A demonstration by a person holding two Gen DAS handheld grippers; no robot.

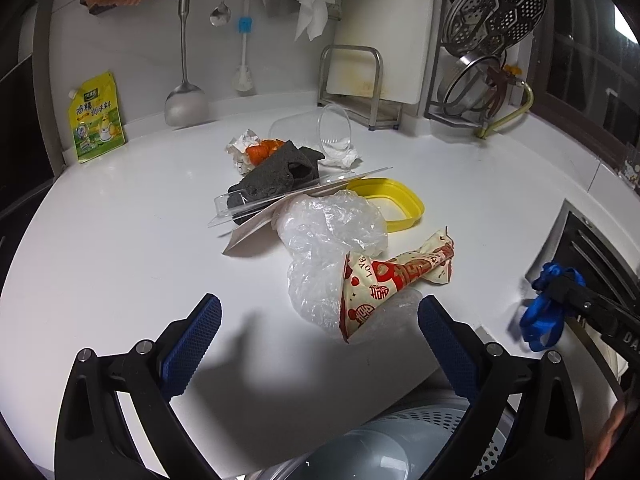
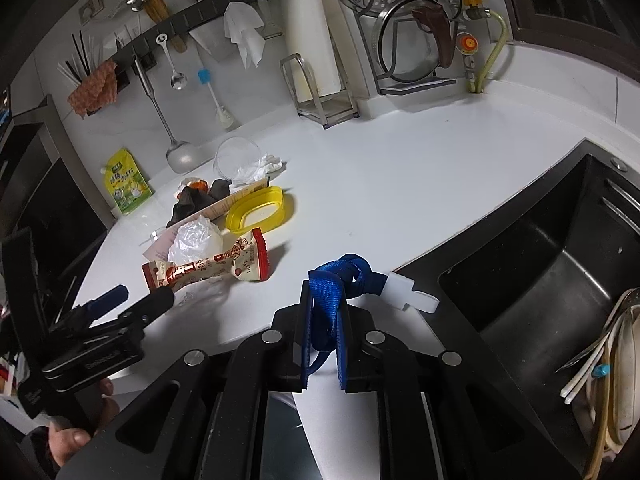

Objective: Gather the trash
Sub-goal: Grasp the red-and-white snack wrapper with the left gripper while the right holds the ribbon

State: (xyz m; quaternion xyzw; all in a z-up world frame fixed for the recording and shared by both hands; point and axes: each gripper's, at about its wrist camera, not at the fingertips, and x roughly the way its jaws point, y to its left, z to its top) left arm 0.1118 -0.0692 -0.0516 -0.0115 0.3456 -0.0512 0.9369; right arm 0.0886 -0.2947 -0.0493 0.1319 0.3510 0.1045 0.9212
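White counter (image 1: pixel 120 240): the trash sits in one loose pile near its middle, well apart from the black sink (image 2: pixel 540 280) at the right edge.

Pile, largest first:
- Crumpled clear plastic bag (image 1: pixel 332 224), nearest your left claw, wrinkled and translucent.
- Red-and-cream printed snack wrapper (image 1: pixel 392 276) lying over the bag's near side, twisted at one end, flared open at the other.
- Yellow oval plastic lid (image 1: pixel 404 200), just beside the bag on the far right.
- Dark grey crumpled cloth-like scrap (image 1: pixel 280 176) behind a clear plastic tray (image 1: pixel 248 208) and a tilted white card (image 1: pixel 256 228).
- Clear plastic cup (image 1: pixel 336 132) on its side at the back, touching a wad of white tissue (image 1: pixel 344 156).
- Orange peel pieces (image 1: pixel 260 150), smallest, beside more white paper.

Claws:
- Your left claw (image 1: pixel 320 340) hangs low over the counter's near edge with its blue-padded fingers (image 1: pixel 192 344) spread wide and nothing between them; the wrapper's flared end lies just ahead of the gap.
- Your right claw (image 2: pixel 324 320) is clamped tight on a knotted blue fabric strap (image 2: pixel 340 276), which bunches out above the pads; a white plastic tab (image 2: pixel 408 296) sticks out toward the sink. It sits over the counter edge beside the sink, to the right of the pile.
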